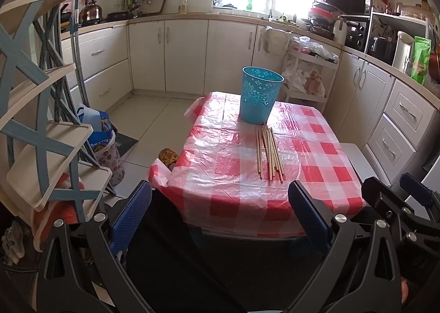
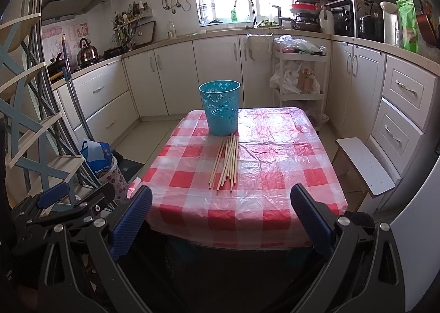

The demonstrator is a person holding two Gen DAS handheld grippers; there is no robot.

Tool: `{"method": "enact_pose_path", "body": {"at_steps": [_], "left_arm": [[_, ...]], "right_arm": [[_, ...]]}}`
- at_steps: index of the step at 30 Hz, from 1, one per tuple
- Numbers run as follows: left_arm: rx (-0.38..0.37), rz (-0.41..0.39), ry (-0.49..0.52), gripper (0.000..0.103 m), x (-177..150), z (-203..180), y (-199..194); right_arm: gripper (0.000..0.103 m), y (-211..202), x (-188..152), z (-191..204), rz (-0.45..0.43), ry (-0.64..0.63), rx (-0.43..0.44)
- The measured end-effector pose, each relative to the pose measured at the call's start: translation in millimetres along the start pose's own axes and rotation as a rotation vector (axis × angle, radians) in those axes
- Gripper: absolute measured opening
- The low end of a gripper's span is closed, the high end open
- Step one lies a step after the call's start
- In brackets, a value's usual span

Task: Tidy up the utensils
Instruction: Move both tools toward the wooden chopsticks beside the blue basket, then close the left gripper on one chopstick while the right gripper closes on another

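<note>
Left claw point(image 1: 220, 219) wide, empty, right claw point(image 2: 221, 219) wide, empty, chopsticks point(image 2: 227, 160) untouched

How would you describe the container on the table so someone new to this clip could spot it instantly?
Find the table with the red-and-white checked plastic cloth in the middle of the kitchen. At its far end stands an upright turquoise plastic bin, with a bundle of wooden chopsticks lying just in front. It is the only blue, perforated, flower-patterned thing standing on the cloth.
</note>
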State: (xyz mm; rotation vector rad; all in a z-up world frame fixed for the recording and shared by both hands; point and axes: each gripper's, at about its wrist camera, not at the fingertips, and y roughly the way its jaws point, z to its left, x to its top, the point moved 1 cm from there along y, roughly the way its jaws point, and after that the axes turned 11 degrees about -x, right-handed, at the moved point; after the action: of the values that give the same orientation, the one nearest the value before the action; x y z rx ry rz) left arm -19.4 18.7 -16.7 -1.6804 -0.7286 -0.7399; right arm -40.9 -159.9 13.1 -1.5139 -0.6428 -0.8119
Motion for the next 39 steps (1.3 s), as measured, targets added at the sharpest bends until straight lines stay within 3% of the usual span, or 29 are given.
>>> {"method": "enact_pose_path", "body": {"at_steps": [11, 16, 18, 20, 23, 26, 32, 39], "left_arm": [[-0.028, 0.029, 0.021, 0.096, 18, 7, 50], [-0.045, 0.068, 0.008, 0.096, 38, 13, 98], [-0.051, 0.083, 0.002, 0.096, 47, 14, 120], [-0.050, 0.088, 0.006, 0.095, 53, 15, 137], [-0.052, 0.109, 0.012, 0.095, 63, 15, 169], [-0.050, 0.139, 0.012, 0.095, 71, 12, 198], [-0.043, 0.200, 0.019, 0.095, 76, 7, 256], [-0.018, 0.244, 0.006, 0.095, 79, 0, 305]], "right_arm": [[0.097, 50, 12, 3, 0.041, -0.036, -0.027], [0.096, 107, 18, -4, 0.086, -0.056, -0.055], [0.085, 133, 20, -8, 0.115, -0.058, -0.052], [0.065, 162, 22, -10, 0.152, -0.071, -0.041], [0.045, 210, 27, -11, 0.223, -0.063, -0.001], [0.032, 256, 34, -4, 0.259, -0.081, 0.027], [0.021, 332, 41, 7, 0.326, -0.089, 0.055], [0.020, 369, 47, 13, 0.350, -0.137, 0.100]]}}
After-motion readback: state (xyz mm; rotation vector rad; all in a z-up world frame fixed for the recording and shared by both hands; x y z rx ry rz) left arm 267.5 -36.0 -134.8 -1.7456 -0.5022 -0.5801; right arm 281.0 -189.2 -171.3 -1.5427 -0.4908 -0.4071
